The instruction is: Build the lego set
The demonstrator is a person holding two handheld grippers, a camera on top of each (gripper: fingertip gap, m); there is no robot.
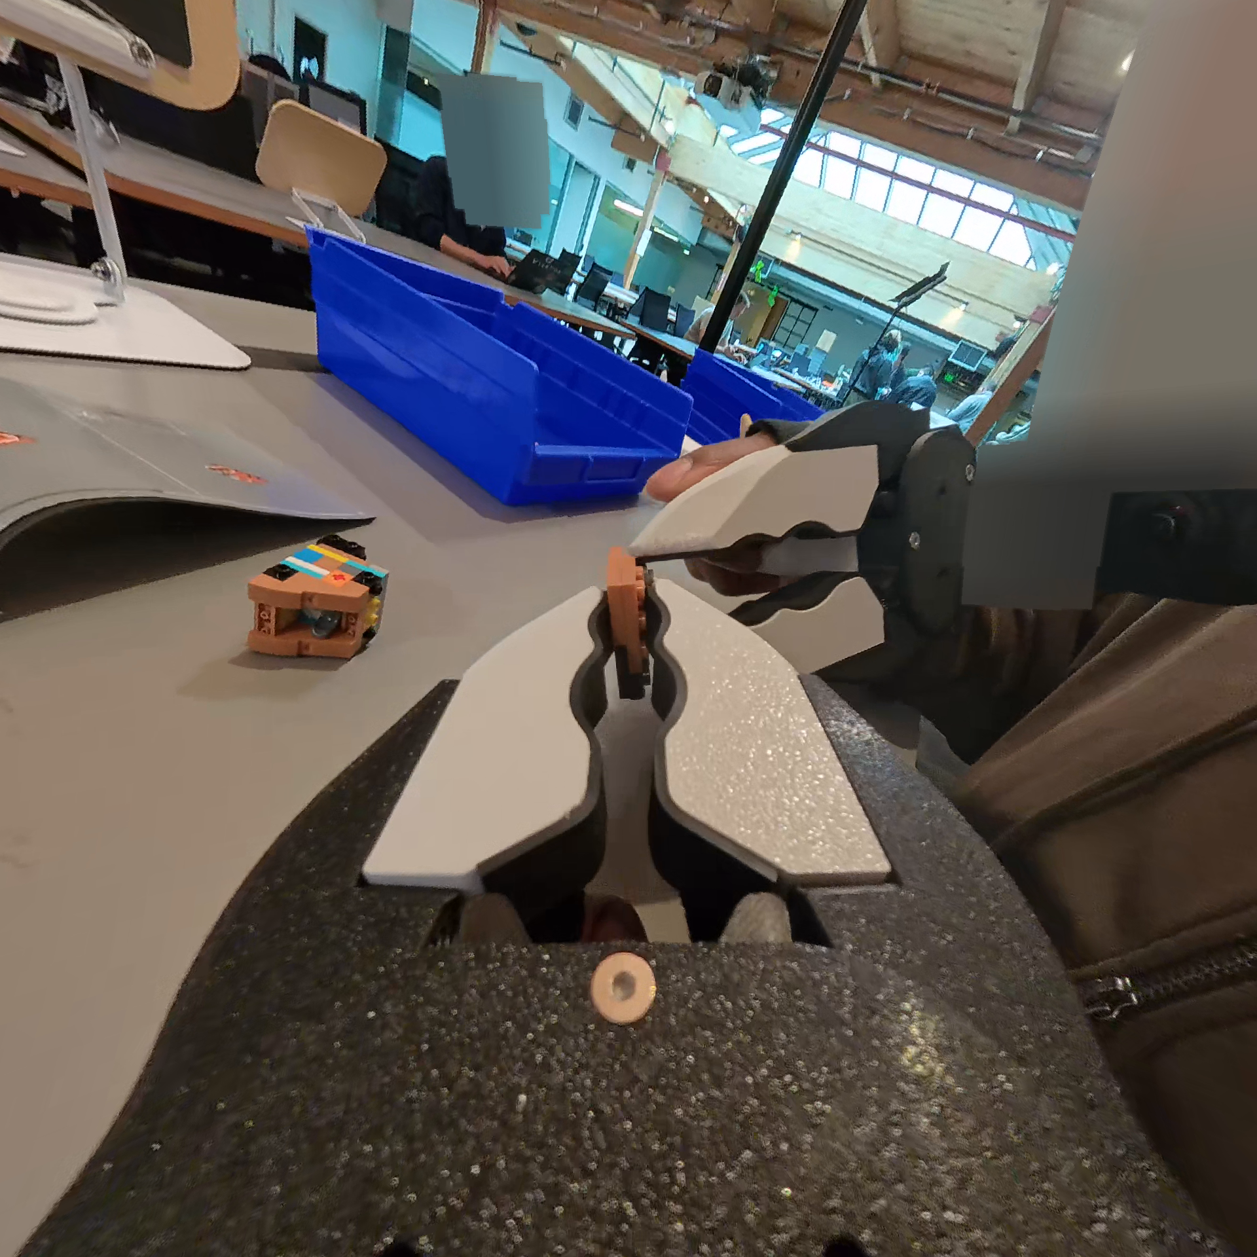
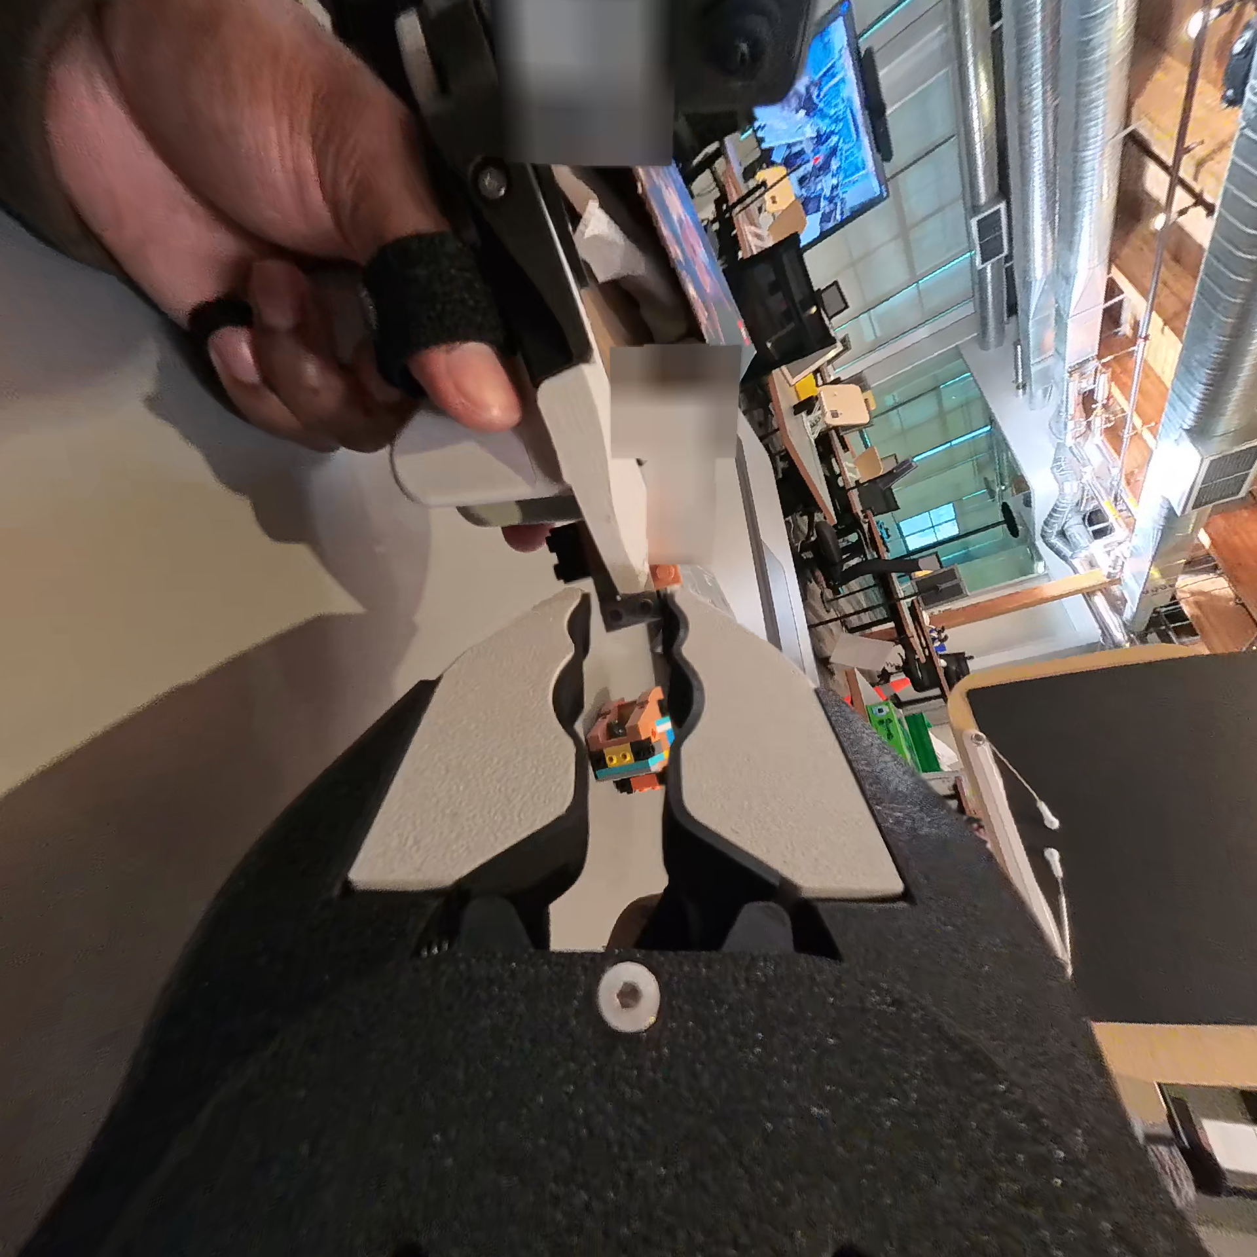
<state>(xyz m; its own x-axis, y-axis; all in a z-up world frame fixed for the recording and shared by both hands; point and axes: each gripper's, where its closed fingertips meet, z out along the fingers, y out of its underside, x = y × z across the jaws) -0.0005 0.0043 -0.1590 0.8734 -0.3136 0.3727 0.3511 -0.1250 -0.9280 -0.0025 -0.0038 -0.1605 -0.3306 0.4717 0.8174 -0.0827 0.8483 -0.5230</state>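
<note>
left gripper (image 1: 627, 605) pinches a flat studded brown piece (image 1: 624, 615); right gripper (image 2: 629, 609), meeting it, nips a small black plate (image 2: 629, 610); blocky model (image 1: 316, 598) nearby.

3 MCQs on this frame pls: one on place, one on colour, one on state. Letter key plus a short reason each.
1. Where is the small multicoloured lego build?
A. In a bin
B. On the grey table
C. Held by the right gripper

2. What colour are the two bins?
A. Blue
B. Red
C. Green

3. What is the left gripper doing?
A. Open, empty
B. Lying on the table
C. Shut on the tan lego piece

Key:
1 B, it sits alone on the tabletop, left of the fingers.
2 A, both open bins are plainly blue.
3 C, the piece stands clamped between the fingers near their tips.
</note>
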